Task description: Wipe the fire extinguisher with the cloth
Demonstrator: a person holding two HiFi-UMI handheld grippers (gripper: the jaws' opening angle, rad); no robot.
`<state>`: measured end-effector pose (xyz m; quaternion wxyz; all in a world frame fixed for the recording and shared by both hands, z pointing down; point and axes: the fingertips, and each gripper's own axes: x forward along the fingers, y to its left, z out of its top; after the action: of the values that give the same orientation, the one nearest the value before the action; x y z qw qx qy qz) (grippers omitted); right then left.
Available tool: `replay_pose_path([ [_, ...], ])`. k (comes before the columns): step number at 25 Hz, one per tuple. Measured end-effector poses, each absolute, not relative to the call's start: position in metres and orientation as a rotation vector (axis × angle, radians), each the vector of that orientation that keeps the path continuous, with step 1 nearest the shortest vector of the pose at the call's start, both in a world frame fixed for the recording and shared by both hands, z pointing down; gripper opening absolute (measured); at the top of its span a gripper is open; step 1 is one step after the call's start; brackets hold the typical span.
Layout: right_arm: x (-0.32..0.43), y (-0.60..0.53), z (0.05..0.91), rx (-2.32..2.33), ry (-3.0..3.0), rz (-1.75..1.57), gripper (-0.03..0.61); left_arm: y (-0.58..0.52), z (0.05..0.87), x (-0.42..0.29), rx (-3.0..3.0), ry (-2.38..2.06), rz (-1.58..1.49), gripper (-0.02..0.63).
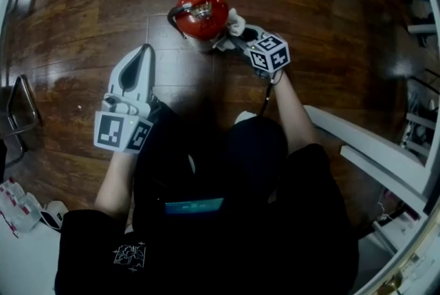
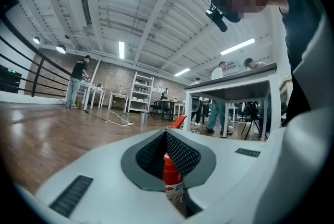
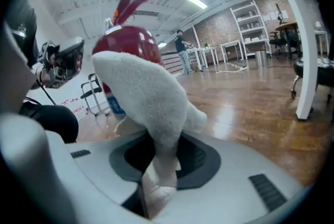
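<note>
- Left gripper (image 1: 145, 48): the left forearm reaches straight forward from the body. The gripper sits low over the wood floor (image 1: 75, 5) and points away from the person. In the left gripper view (image 2: 166, 134) the jaws are closed tip to tip, with nothing clamped. The fire extinguisher shows beyond them through the slot below the tips.
- Fire extinguisher (image 1: 201, 15): quantity one. It stands upright on the floor ahead of the person, between the two grippers, with its long axis vertical. The red lever on top points away and toward the person's right.
- Cloth (image 1: 236, 23): quantity one, white. It lies against the extinguisher's right side, near the rounded top (image 3: 128, 43).
- Right gripper (image 1: 234, 36): the right forearm extends forward and angles inward toward the extinguisher. The jaws are clamped on the cloth (image 3: 146, 92), which rises out of them onto the red shell.
</note>
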<state>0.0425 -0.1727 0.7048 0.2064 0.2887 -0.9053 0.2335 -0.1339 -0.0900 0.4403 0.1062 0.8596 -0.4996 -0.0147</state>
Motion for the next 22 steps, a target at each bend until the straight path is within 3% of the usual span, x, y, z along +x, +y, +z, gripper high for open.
replay_pose_path([
  [10, 0.06, -0.115, 0.497, 0.978, -2.83, 0.376, 0.126, -0.098, 0.416, -0.125, 2.532, -1.44, -0.023, 0.003],
  [22, 0.064, -0.025, 0.142, 1.138, -2.786, 0.461, 0.126, -0.067, 0.109, -0.107, 2.494, -1.323, -0.023, 0.003],
])
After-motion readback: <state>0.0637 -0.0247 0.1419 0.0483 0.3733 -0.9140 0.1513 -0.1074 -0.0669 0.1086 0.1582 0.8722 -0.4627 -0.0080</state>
